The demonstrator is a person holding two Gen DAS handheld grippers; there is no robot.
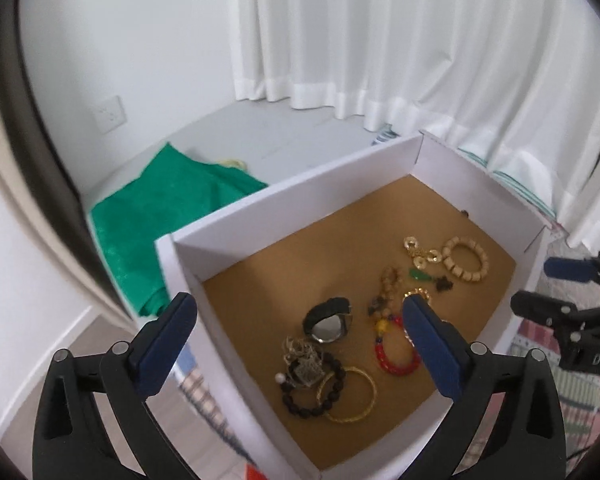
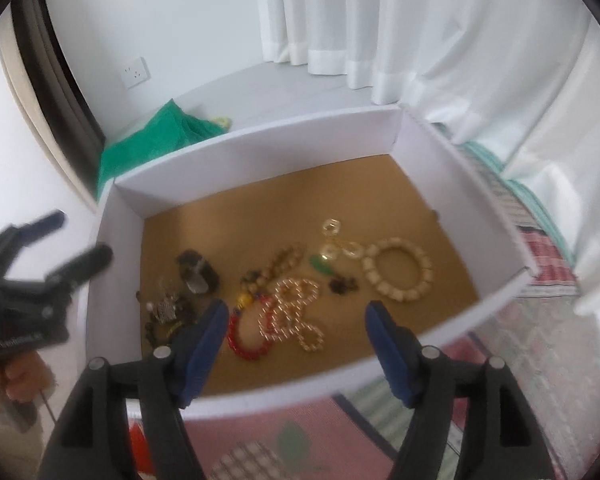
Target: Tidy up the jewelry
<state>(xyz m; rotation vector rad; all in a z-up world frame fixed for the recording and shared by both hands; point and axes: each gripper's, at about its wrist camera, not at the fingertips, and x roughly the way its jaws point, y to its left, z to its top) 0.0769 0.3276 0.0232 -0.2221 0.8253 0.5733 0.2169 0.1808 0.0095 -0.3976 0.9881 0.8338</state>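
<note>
L wrist view: left gripper (image 1: pixel 296 330) jaws spread wide, nothing between the pads, hovering over near-left corner of white box (image 1: pixel 288 196) w/ brown floor. Jewelry all lies inside the box: gold bangle (image 1: pixel 350 394) overlapping dark bead bracelet (image 1: pixel 320 388), silvery chain clump (image 1: pixel 302 364) touching both, black watch (image 1: pixel 330 320) just beyond. Red bead bracelet (image 1: pixel 394 354) partly behind the R finger. Cream bracelet (image 1: pixel 466 258) near far-right wall, gold link piece (image 1: pixel 420 252) beside it, green pendant (image 1: pixel 420 275) just below. Right gripper (image 1: pixel 540 286) at R edge, jaws apart, empty. Green cloth (image 1: pixel 172 216) outside box, on the L.

R wrist view (blurry): right gripper (image 2: pixel 296 344) jaws wide, empty, above near wall of box (image 2: pixel 252 148). Pearl-look chain (image 2: pixel 292 312) lies between the fingers in frame, on box floor, overlapping red bracelet (image 2: pixel 246 338). Cream bracelet (image 2: pixel 398 270) further R. Watch (image 2: pixel 198 272) left of centre. Left gripper (image 2: pixel 80 236) at L edge, open, a hand (image 2: pixel 20 376) below it.
</note>
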